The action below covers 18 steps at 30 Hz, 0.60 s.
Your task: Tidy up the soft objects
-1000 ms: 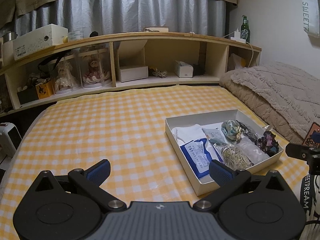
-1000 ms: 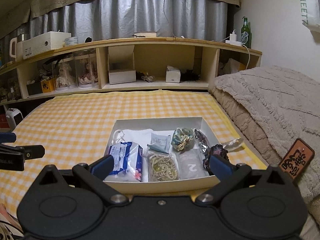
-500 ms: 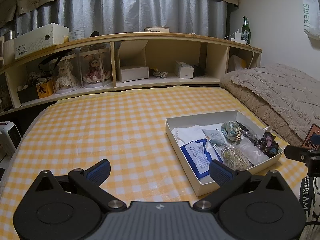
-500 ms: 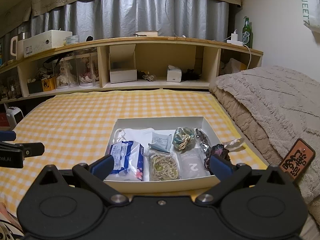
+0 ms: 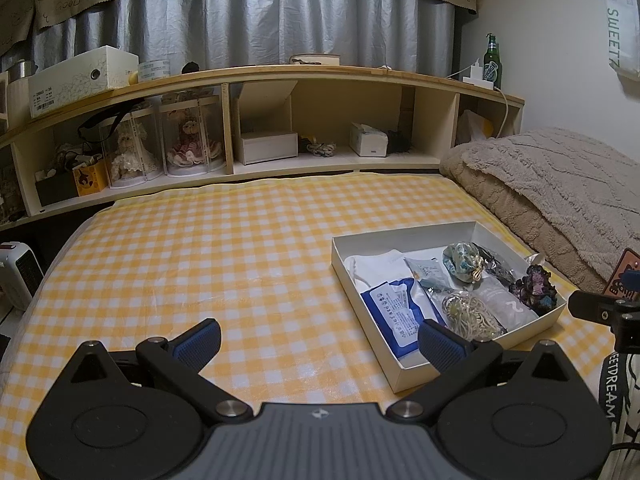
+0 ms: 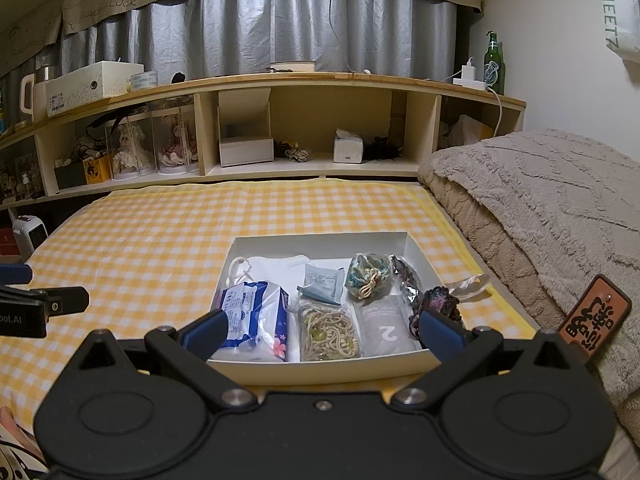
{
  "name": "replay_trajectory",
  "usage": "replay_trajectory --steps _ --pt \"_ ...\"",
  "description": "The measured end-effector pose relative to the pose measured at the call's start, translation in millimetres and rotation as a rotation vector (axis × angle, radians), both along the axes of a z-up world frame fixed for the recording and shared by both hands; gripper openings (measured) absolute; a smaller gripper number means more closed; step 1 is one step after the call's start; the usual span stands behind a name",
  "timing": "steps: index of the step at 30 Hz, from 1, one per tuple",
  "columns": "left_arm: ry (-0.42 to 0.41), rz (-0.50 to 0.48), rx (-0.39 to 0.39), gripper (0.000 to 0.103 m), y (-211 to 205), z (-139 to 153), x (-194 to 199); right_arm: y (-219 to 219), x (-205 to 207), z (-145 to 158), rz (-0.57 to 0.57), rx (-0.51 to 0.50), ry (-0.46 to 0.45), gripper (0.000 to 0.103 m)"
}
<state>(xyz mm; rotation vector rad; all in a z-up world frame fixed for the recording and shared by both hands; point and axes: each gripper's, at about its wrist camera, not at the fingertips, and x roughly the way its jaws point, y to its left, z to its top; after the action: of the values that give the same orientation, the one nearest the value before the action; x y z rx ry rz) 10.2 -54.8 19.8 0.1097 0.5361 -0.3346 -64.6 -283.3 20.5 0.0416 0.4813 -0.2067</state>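
Note:
A shallow white box (image 6: 320,366) lies on the yellow checked bedspread (image 6: 160,248). It holds a blue tissue pack (image 6: 256,318), a white cloth (image 6: 276,266), a beige cord bundle (image 6: 328,330), a grey pouch (image 6: 386,330), a patterned drawstring pouch (image 6: 368,274) and a dark crocheted piece (image 6: 438,304). My right gripper (image 6: 322,330) is open and empty, just in front of the box's near wall. My left gripper (image 5: 320,340) is open and empty over the bedspread, left of the box (image 5: 400,372); its right fingertip overlaps the box's near corner.
A beige blanket (image 6: 540,208) is heaped on the right. A wooden shelf (image 6: 280,80) with dolls, boxes and a green bottle (image 6: 493,64) runs along the back. An orange tag (image 6: 592,318) hangs at the right. A small white heater (image 5: 18,272) stands at the left.
Both grippers have drifted very slightly; the box sits a touch lower and nearer in both views. Nothing was taken hold of or let go.

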Motion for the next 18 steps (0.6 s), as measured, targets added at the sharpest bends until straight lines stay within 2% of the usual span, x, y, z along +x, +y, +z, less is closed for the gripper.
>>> replay_trajectory --steps 18 --pt "0.0 -0.001 0.0 0.103 0.5 -0.2 0.1 -1.8 0.4 0.0 0.001 0.002 0.002 0.103"
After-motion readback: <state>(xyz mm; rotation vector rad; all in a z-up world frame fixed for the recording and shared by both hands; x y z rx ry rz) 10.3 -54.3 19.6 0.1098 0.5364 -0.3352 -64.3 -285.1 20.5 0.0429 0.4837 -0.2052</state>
